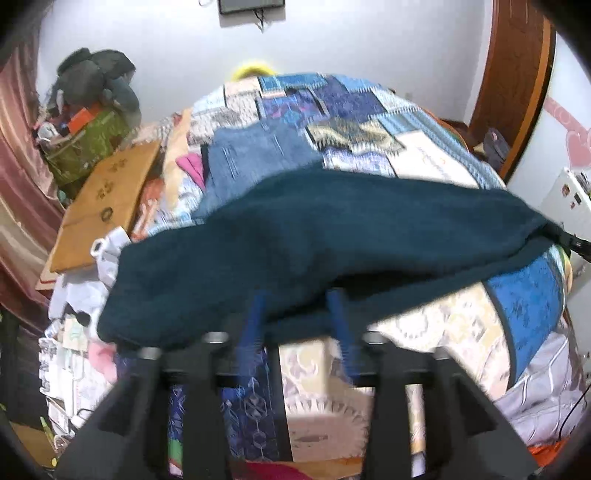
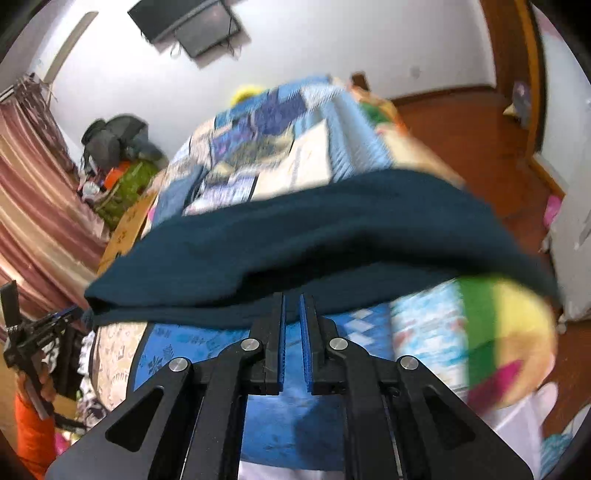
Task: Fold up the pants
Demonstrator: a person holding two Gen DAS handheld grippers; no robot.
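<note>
Both grippers sit at the pants' [image 1: 314,236] near edge on the bed [image 1: 424,332], left gripper [image 1: 299,314] spread, right gripper [image 2: 291,314] pressed together pinching nothing; regrip corners evenly before folding.

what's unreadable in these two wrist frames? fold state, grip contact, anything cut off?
- Left wrist view: left gripper fingertips blur into the teal pants; contact unclear.
- Right wrist view: right gripper tips meet the pants' near edge; whether cloth is pinched is unclear.
- Both views: layer count hidden by the top layer and motion blur.
- Quilt pattern smeared.
- Wall screen cut off by the top edge.
</note>
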